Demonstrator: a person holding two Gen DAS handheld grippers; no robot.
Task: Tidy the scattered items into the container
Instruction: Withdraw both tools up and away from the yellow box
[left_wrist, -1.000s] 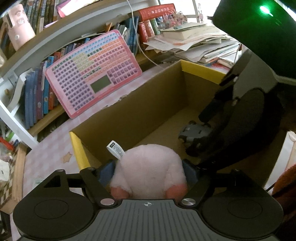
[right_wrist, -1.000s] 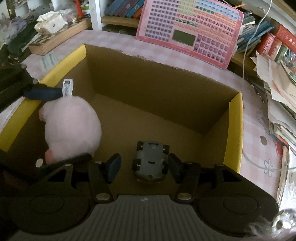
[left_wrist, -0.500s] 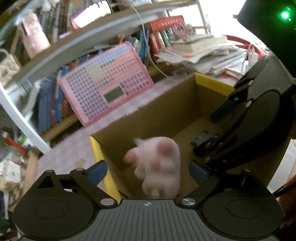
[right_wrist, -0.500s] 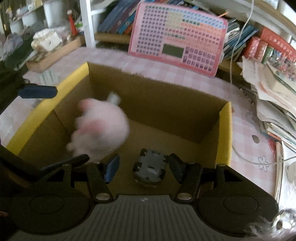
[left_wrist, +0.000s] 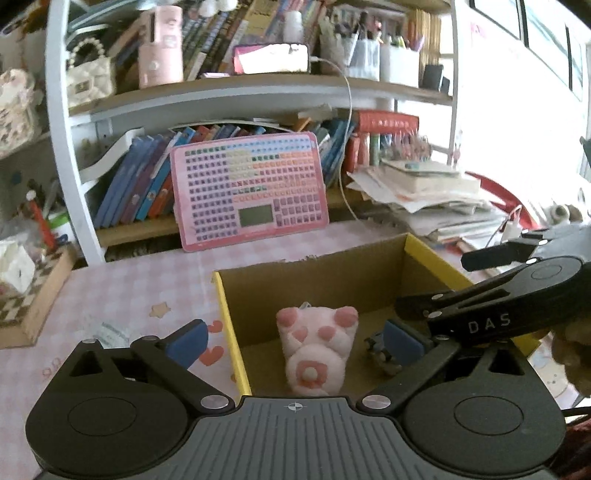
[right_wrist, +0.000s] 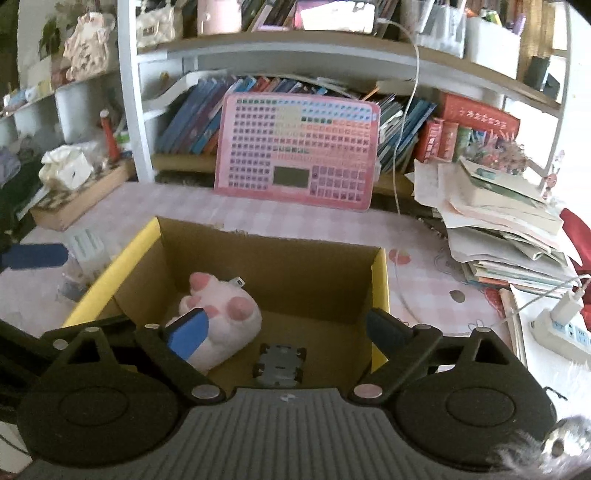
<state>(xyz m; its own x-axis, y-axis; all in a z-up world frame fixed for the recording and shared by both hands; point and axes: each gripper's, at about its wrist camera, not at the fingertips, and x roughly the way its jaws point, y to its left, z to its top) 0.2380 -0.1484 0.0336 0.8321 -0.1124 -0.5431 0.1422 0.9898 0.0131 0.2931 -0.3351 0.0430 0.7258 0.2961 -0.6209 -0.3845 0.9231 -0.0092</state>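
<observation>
An open cardboard box (left_wrist: 229, 314) with yellow rims stands on the pink checked table. A pink plush toy (left_wrist: 317, 350) lies inside it on its back, paws up. A small grey toy car (right_wrist: 279, 363) rests on the box floor beside the plush toy (right_wrist: 221, 325). My left gripper (left_wrist: 295, 339) hovers above the box's near left corner, its jaws opening wide and holding nothing. My right gripper (right_wrist: 286, 328) hangs over the box (right_wrist: 378, 295) above the car, jaws opening, pads clear of the car. In the left wrist view the car (left_wrist: 380, 350) is partly hidden behind the right gripper (left_wrist: 517, 295).
A pink keyboard toy (right_wrist: 297, 151) leans against the bookshelf behind the box. A stack of papers and books (right_wrist: 506, 229) sits to the right, with a power strip (right_wrist: 561, 325) nearer. A wooden checkered box (left_wrist: 33, 295) stands at the left.
Both grippers opened and lifted back from the box. The plush toy dropped from the left gripper and tumbled onto the box floor. The car was let go and stays on the floor.
</observation>
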